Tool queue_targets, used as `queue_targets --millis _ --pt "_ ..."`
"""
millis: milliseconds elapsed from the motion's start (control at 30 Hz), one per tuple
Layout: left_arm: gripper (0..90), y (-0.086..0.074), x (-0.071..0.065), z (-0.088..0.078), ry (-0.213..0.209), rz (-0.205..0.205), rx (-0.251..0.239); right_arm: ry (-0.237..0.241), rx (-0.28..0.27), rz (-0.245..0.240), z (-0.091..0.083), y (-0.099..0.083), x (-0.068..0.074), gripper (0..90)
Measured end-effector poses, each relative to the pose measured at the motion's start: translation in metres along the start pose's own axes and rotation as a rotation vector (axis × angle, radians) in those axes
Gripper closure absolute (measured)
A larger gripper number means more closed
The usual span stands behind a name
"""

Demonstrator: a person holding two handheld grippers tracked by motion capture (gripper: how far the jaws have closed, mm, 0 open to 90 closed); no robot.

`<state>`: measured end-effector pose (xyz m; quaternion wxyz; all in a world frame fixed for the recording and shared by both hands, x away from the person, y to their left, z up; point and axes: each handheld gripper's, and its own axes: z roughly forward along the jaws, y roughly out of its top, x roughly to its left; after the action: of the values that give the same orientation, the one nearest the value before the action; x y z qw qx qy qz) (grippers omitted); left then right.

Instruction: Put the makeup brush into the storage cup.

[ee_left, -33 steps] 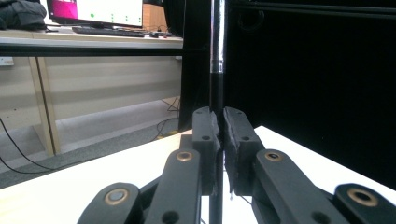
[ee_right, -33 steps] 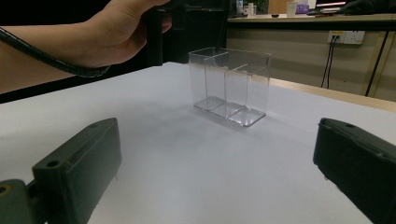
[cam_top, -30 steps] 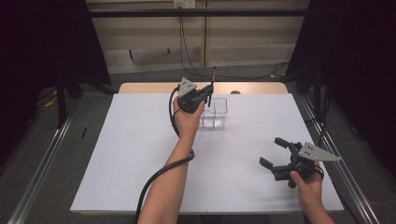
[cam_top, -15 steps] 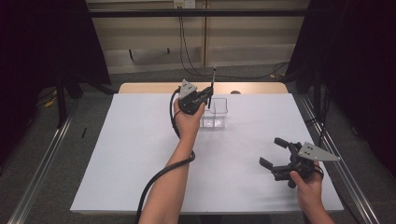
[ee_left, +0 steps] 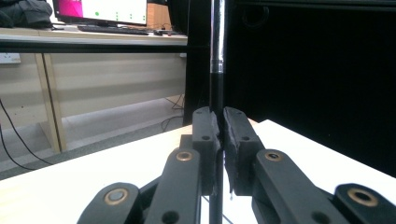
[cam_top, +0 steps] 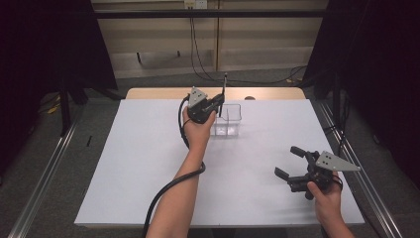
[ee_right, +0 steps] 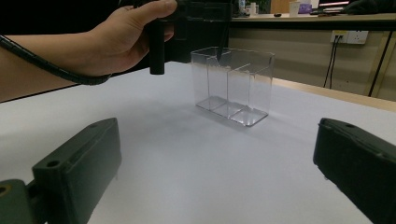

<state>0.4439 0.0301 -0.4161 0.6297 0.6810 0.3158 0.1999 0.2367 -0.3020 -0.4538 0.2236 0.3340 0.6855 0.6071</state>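
Observation:
My left gripper [cam_top: 217, 105] [ee_left: 218, 125] is shut on a thin black pen [cam_top: 224, 88] [ee_left: 217, 46], which stands upright between its pads. The pen hangs over a clear plastic box with dividers [cam_top: 229, 122] [ee_right: 233, 84] at the far middle of the white table. In the right gripper view the pen's lower end [ee_right: 221, 44] dips into the top of the box's rear part. My right gripper [cam_top: 291, 161] [ee_right: 217, 161] rests near the front right of the table, jaws wide open with nothing between them, pointing toward the box.
The white table top [cam_top: 148, 163] is bare around the box. A wooden strip [cam_top: 158, 93] runs along its far edge. Metal rails [cam_top: 44, 168] flank both sides. The left gripper's cable [cam_top: 163, 193] trails along the forearm to the front edge.

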Motion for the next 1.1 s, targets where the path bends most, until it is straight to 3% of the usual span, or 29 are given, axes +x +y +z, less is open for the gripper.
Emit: queue_targets --millis 700,1100 --pt "83.7 -0.01 0.001 -0.002 -0.002 0.001 0.016 0.002 0.002 0.0 0.0 0.0 0.0 0.7" --pt "83.6 -0.013 -0.001 -0.002 -0.006 -0.02 0.02 0.002 0.002 -0.001 0.001 0.0 0.0 0.6"
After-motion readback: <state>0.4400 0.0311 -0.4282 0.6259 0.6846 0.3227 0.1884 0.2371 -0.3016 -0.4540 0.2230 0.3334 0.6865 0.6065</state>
